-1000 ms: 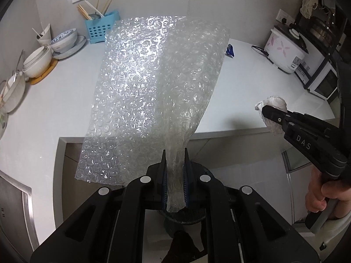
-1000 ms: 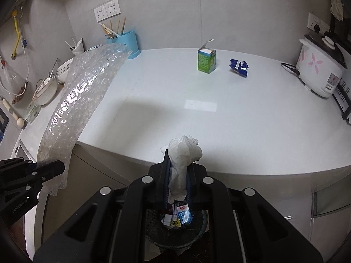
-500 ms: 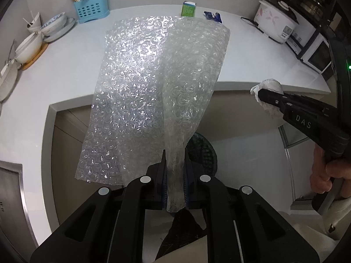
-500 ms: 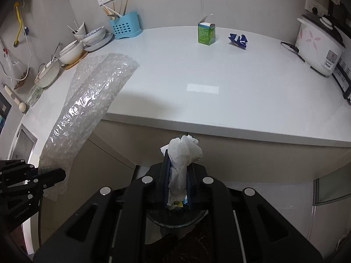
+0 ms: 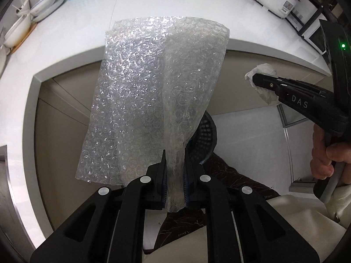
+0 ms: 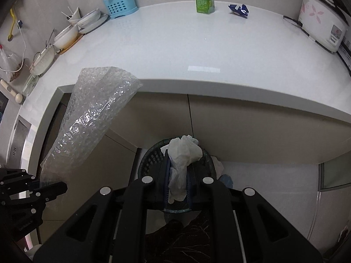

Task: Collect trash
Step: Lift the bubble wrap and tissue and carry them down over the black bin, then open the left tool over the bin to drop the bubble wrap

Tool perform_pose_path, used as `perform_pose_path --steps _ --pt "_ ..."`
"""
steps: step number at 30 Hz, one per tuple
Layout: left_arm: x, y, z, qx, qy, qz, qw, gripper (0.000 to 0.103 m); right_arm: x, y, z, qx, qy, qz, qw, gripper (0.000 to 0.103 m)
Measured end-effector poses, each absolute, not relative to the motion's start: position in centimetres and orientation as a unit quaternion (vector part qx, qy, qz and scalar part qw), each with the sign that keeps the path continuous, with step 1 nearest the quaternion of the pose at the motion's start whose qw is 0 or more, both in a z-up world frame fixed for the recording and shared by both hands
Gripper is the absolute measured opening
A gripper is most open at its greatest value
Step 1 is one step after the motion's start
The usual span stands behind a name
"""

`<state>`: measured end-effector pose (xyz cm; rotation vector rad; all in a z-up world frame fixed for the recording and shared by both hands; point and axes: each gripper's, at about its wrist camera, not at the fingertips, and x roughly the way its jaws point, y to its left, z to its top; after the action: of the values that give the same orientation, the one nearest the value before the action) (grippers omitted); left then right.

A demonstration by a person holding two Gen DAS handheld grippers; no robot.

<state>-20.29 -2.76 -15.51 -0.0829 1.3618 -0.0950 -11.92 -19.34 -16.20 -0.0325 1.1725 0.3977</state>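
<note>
Bubble wrap (image 5: pixel 153 87) pinched in left gripper (image 5: pixel 175 175) — above the bin (image 5: pixel 205 140).

Most of the dark mesh bin (image 5: pixel 206 140) beyond the jaws is hidden by the bubble wrap (image 5: pixel 153 92). In the right wrist view, the bin's contents are covered by the crumpled tissue (image 6: pixel 183 153). The rice cooker (image 6: pixel 322 24) is cut off by the frame edge.

you have two grippers, the left gripper (image 5: pixel 174 171) and the right gripper (image 6: pixel 178 171). you hold one sheet of bubble wrap (image 5: pixel 153 92) and one crumpled tissue (image 6: pixel 183 153). there is one dark bin (image 6: pixel 151 157) on the floor. on the counter (image 6: pixel 197 50) you can see one green carton (image 6: pixel 204 2), one blue wrapper (image 6: pixel 239 10), one blue basket (image 6: pixel 119 5) and one rice cooker (image 6: pixel 322 28).
</note>
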Motion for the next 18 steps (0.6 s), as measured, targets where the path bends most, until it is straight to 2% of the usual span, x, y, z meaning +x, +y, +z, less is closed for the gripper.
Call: perform_pose_path --steps 18 --pt "-18.5 -3.1 -26.3 -0.012 0.696 -0.032 0.717 0.011 -11.0 -19.2 -23.6 -0.013 0.596 0.175 0.784 0.011"
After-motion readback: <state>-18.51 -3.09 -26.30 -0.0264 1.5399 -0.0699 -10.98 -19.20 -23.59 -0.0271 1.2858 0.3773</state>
